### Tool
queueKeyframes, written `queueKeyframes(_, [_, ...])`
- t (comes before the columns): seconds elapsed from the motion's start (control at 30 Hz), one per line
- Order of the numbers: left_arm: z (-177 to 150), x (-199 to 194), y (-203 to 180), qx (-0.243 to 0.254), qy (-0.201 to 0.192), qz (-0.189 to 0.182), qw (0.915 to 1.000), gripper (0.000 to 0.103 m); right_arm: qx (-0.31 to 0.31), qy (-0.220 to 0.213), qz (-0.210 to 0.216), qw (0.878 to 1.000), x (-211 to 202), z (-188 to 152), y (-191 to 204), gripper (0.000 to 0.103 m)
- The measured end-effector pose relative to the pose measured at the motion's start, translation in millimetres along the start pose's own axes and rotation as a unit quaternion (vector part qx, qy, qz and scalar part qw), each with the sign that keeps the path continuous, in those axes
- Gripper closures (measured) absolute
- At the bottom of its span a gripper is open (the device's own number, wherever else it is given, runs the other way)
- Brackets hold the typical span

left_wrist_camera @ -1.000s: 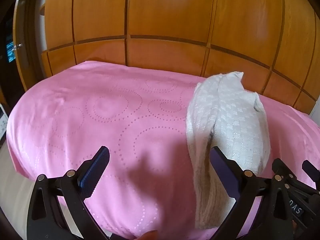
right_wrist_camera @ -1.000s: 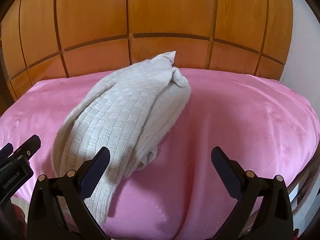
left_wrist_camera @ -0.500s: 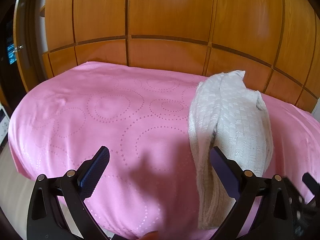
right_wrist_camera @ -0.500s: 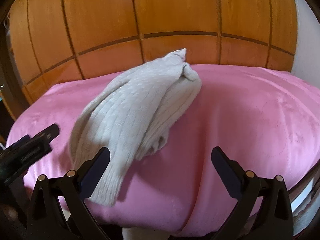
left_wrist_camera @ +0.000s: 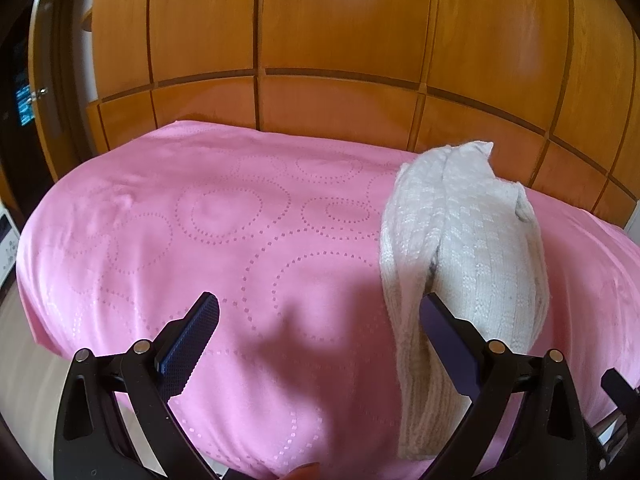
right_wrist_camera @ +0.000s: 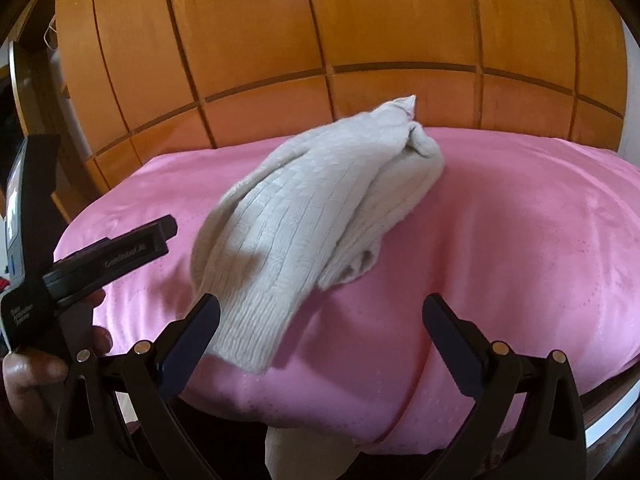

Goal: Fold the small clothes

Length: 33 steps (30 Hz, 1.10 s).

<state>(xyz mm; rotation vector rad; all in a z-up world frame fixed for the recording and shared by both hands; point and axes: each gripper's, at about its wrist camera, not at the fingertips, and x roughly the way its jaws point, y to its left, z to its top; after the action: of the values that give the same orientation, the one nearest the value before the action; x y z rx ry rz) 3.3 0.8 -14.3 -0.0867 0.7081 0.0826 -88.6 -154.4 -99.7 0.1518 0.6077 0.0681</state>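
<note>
A cream knitted garment (right_wrist_camera: 316, 216) lies in a long loose bundle on the pink bed (left_wrist_camera: 192, 240), in front of a wall of wooden panels (left_wrist_camera: 340, 40). It is not spread flat. One end points toward the panels and stands up in a small peak. The ribbed end comes toward the near edge of the bed. A second fold or sleeve hangs out on the right side of the bundle, as the right wrist view shows.

The left hand-held gripper (left_wrist_camera: 316, 320) is spread wide and holds nothing. Its right finger is just in front of the ribbed end of the garment, and I cannot tell if it touches the cloth. The right hand-held gripper (right_wrist_camera: 320, 320) is also spread wide and empty. Its left finger is near the ribbed end, and the rest of its opening is over bare bed. In the right wrist view the body of the left tool shows at the left, held by a hand (right_wrist_camera: 36, 364).

I judge that the fold is not yet begun, or is only at the start: both tools are near the garment and neither has a grip on it. The next move probably calls for each one to pinch a part of the near ribbed edge. Then the bundle can be pulled open and laid flat before any fold. The knit looks soft and thick, so a grip may take more than one layer.
</note>
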Motion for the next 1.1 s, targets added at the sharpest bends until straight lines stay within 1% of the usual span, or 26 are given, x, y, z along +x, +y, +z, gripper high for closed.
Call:
queueKeyframes(0.2, [0.8,0.1,-1.0,0.004,0.003,0.001,1.0,0.004,0.002,-0.003,0.006,1.0,-0.5,3.9,-1.7,0.004])
queueKeyframes(0.27, [1.5,1.4,-1.2,0.002,0.006,0.001,1.0,0.004,0.009,-0.001,0.011,1.0,0.6,4.8,-4.7,0.01])
queueKeyframes(0.53, [2.3,6.6,-2.3,0.004,0.013,0.003,0.9999,0.004,0.025,0.011,0.014,1.0,8.9,7.5,-12.1,0.022])
queueKeyframes(0.9, [2.7,17.8,-4.0,0.006,0.028,0.007,0.9996,0.004,0.032,0.013,0.011,0.999,13.9,13.9,-23.2,0.026])
queueKeyframes(1.03, [6.9,22.2,6.3,-0.006,0.034,0.003,0.9994,0.004,0.043,0.021,0.016,0.999,20.1,18.0,-28.1,0.034])
queueKeyframes(1.1, [8.6,23.4,12.1,-0.016,0.037,-0.004,0.9992,0.004,0.052,0.033,0.027,0.998,27.4,19.8,-30.3,0.039])
